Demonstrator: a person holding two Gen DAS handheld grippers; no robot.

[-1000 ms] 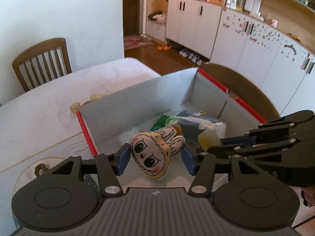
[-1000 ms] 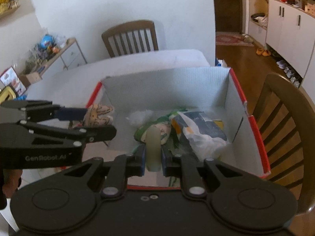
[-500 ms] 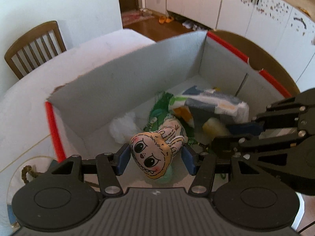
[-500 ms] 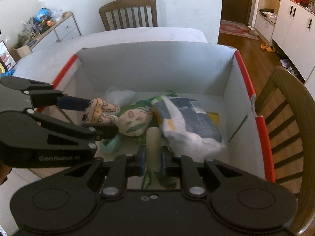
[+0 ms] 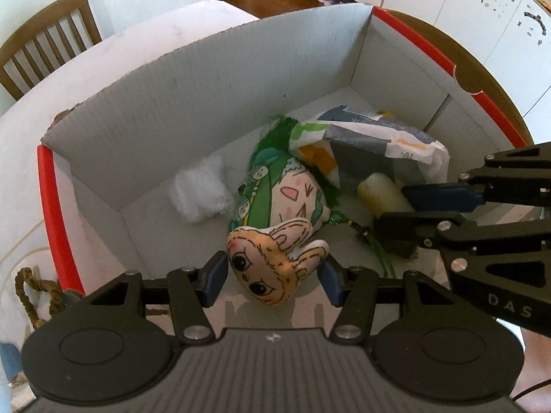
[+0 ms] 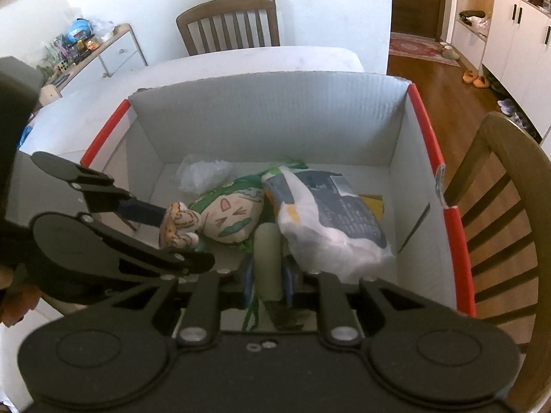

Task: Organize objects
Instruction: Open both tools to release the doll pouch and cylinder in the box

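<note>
Box: white corrugated cardboard box with red rim on desk.
Left tool: clamps tan rabbit-eared plush face over box, 6 o'clock.
Right tool: grips pale yellow cylinder inside.

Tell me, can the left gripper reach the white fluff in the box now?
Probably not yet. The left gripper is shut on the rabbit plush, so its jaws are occupied. The fluff itself lies uncovered in the box, nothing on top.
</note>
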